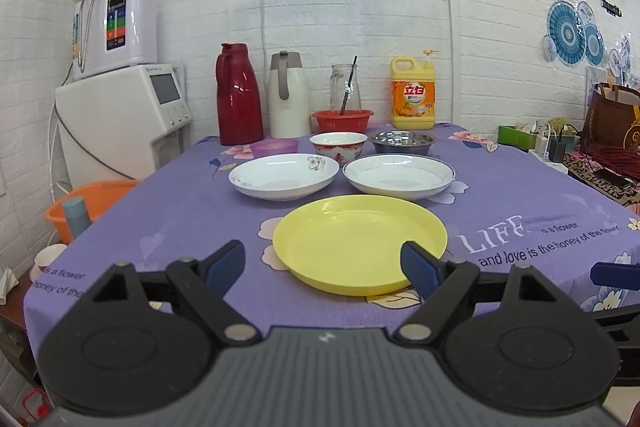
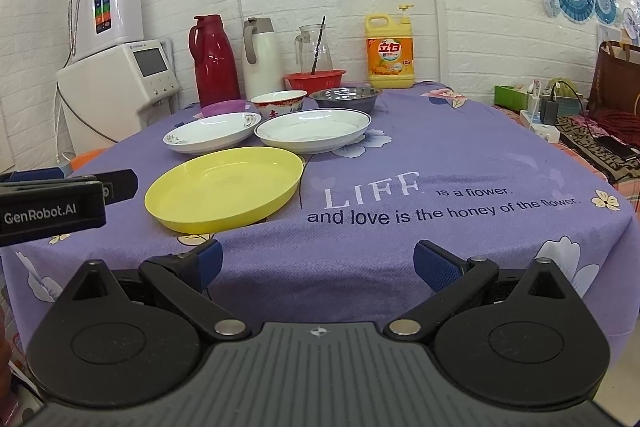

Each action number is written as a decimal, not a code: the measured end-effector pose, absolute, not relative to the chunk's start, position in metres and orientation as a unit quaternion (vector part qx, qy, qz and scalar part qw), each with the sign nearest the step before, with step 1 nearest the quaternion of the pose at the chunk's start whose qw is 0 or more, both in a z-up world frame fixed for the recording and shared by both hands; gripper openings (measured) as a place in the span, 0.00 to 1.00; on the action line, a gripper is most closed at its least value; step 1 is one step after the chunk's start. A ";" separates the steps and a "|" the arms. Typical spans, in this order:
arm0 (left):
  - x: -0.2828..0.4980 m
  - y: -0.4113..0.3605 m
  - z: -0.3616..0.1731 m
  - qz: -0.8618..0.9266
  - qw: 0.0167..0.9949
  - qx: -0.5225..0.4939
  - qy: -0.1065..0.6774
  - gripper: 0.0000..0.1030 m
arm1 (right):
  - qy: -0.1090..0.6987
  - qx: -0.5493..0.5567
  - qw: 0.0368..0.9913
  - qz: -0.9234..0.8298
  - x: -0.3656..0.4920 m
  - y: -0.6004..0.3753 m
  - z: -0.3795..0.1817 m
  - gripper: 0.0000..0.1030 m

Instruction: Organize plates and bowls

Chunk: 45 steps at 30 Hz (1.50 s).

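A yellow plate (image 1: 359, 243) (image 2: 224, 187) lies nearest on the purple tablecloth. Behind it lie a white plate with a flower print (image 1: 284, 175) (image 2: 212, 131) and a white plate with a dark rim (image 1: 398, 174) (image 2: 313, 129). Further back stand a red-patterned bowl (image 1: 338, 143) (image 2: 279, 103), a steel bowl (image 1: 402, 142) (image 2: 345, 98) and a small purple bowl (image 1: 274, 147) (image 2: 224, 106). My left gripper (image 1: 324, 267) is open and empty, just before the yellow plate. My right gripper (image 2: 318, 265) is open and empty over the table's front edge, right of the left one (image 2: 68, 201).
At the back stand a red thermos (image 1: 238, 95), a white thermos (image 1: 289, 95), a glass jug (image 1: 345, 89) behind a red basket (image 1: 342, 119), and a yellow detergent bottle (image 1: 413, 94). A white appliance (image 1: 124, 119) and an orange basin (image 1: 92, 203) are left of the table.
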<state>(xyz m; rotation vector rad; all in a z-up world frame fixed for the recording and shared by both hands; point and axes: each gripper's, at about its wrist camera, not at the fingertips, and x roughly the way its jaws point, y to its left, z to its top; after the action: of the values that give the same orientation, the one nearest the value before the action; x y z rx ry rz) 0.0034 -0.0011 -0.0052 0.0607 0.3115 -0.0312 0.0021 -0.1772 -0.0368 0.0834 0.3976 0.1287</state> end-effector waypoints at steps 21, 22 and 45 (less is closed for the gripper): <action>0.003 -0.003 -0.002 -0.021 0.986 0.031 0.161 0.81 | 0.200 0.042 0.977 0.067 0.002 -0.178 -0.037 1.00; 0.003 -0.002 -0.002 -0.022 0.986 0.031 0.161 0.81 | 0.201 0.041 0.976 0.067 0.002 -0.178 -0.037 1.00; 0.009 -0.005 -0.008 -0.022 0.984 0.034 0.174 0.81 | 0.209 0.042 0.974 0.073 0.003 -0.174 -0.042 1.00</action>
<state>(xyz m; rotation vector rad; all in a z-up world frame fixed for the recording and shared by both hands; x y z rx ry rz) 0.0090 -0.0050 -0.0080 0.0675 0.3509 -0.0444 0.0034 -0.1737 -0.0422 0.0843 0.4207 0.1472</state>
